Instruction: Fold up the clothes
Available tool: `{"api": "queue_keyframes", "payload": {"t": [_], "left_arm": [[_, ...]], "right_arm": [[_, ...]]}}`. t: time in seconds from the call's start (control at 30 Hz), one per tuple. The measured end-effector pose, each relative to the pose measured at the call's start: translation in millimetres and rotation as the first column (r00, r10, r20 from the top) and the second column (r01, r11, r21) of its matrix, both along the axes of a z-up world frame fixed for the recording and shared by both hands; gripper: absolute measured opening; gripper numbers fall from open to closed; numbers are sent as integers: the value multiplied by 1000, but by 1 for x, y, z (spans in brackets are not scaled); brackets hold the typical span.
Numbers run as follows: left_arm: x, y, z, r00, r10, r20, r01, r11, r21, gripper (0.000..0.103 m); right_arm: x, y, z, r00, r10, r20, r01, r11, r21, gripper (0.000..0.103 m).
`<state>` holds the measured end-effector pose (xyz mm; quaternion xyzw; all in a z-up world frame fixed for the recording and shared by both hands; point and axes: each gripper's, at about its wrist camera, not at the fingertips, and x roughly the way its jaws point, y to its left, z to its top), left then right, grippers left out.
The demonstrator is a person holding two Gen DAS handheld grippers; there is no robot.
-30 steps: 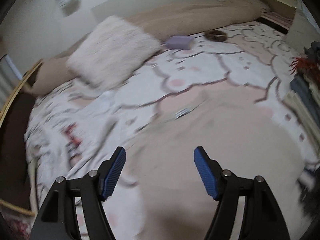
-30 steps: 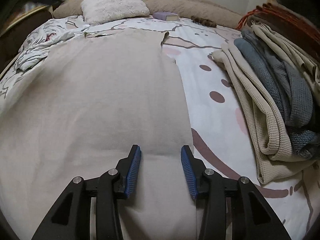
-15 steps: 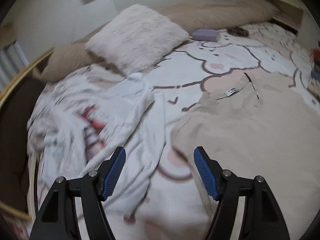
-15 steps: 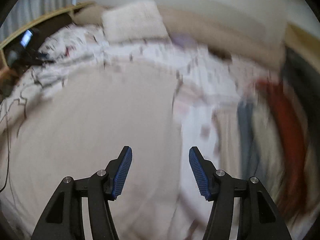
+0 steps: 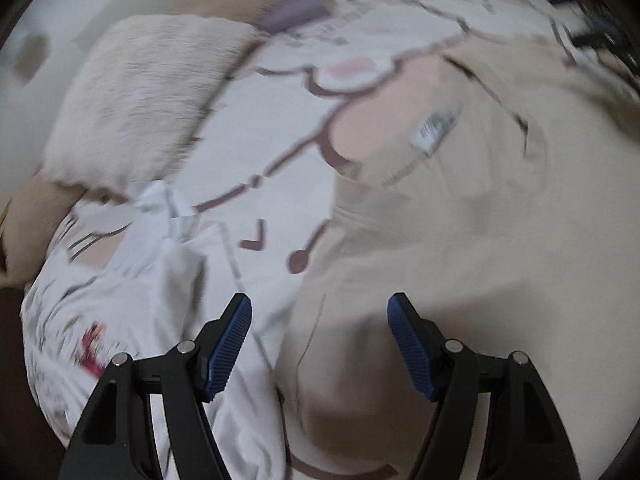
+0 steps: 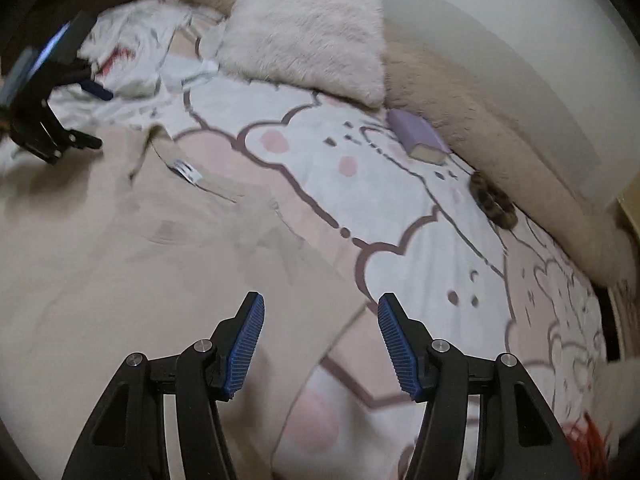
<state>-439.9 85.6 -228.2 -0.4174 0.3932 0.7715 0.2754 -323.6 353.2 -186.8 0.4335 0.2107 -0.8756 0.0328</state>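
A beige garment [image 5: 460, 248] lies spread flat on the bed, its neck label [image 5: 434, 128] toward the pillows. It also shows in the right wrist view [image 6: 140, 264], with the label [image 6: 186, 169] at its collar. My left gripper [image 5: 319, 344] is open and empty, hovering over the garment's left edge. My right gripper [image 6: 320, 340] is open and empty over the garment's right edge. The left gripper also shows at the far left of the right wrist view [image 6: 86, 114].
A crumpled white garment [image 5: 132, 304] lies left of the beige one. A fluffy pillow [image 6: 308, 36], a purple book [image 6: 418, 136], a dark scrunchie [image 6: 494, 200] and a long beige bolster [image 6: 500, 136] sit at the bed's head on the patterned sheet [image 6: 420, 240].
Both grippers have swung toward the collar end of the beige garment. The right gripper opened wider and turned away from the stack of folded clothes, which is out of view now.
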Motion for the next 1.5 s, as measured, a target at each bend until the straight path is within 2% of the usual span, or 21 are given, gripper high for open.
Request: {"api": "queue_keyframes", "payload": {"t": [0.07,0.13,0.17,0.23,0.37,0.53,0.7,0.73,0.8,0.87,0.9,0.97,1.0,1.03,1.07,1.1,1.13,1.17,1.37,1.5], "left_arm": [[-8,7,-10,999,-40,32,41,999,-34,71],[-14,8,-14,997,-56,57,58,998,-35,75],[-18,8,-14,997,-55,61,57,998,-36,85],[-30,6,-15,997,-41,67,43,998,-43,98],[-44,5,-21,990,-10,140,13,1000,-25,99],[-57,-4,-27,966,65,249,-70,998,9,99],[-59,-7,-29,954,94,284,-101,995,10,97],[-55,-6,-27,955,88,283,-95,995,13,92],[-47,-5,-25,957,76,282,-85,996,20,76],[-38,-4,-21,958,66,278,-81,996,43,49],[-31,-4,-20,959,68,276,-88,994,58,42],[-20,-3,-17,962,76,264,-101,991,83,14],[-14,-3,-15,964,80,255,-107,990,93,8],[-9,-2,-14,966,86,245,-114,988,103,5],[-5,-3,-11,968,97,230,-126,985,115,4],[-2,-4,-9,970,108,217,-139,982,129,4],[1,-8,-4,969,121,215,-156,976,155,4],[4,-10,1,971,125,206,-162,972,172,4],[20,-19,48,976,152,153,-189,943,274,4],[39,-17,83,982,162,93,-184,928,323,4]], "right_arm": [[-11,-4,-8,1000,18,18,-18,1000,-4,59],[-19,-6,-13,999,43,23,-43,999,-6,59],[-24,-7,-14,998,56,23,-56,998,-2,59],[-33,-8,-17,998,64,26,-65,998,15,59],[-58,-6,-21,996,67,63,-69,997,31,59],[-83,-8,-38,976,131,175,-146,987,71,59],[-102,-4,-58,945,143,295,-164,985,48,60],[-106,-2,-59,939,143,313,-161,986,34,60],[-111,5,-63,932,119,342,-124,992,-9,71],[-114,16,-66,930,62,362,-40,997,-70,75],[-115,21,-67,927,34,373,3,995,-100,75],[-118,32,-70,917,-20,398,90,983,-158,74],[-114,33,-70,922,-27,386,102,980,-174,69],[-110,33,-69,925,-32,378,112,975,-193,64],[-106,32,-67,928,-32,371,118,970,-211,55],[-101,30,-64,931,-32,363,123,966,-229,38],[-97,28,-62,934,-32,356,127,961,-247,28],[-92,26,-57,938,-33,345,126,960,-252,8],[-65,14,-19,961,-48,273,121,959,-258,5],[-28,5,32,992,-26,124,56,968,-244,5]]}}
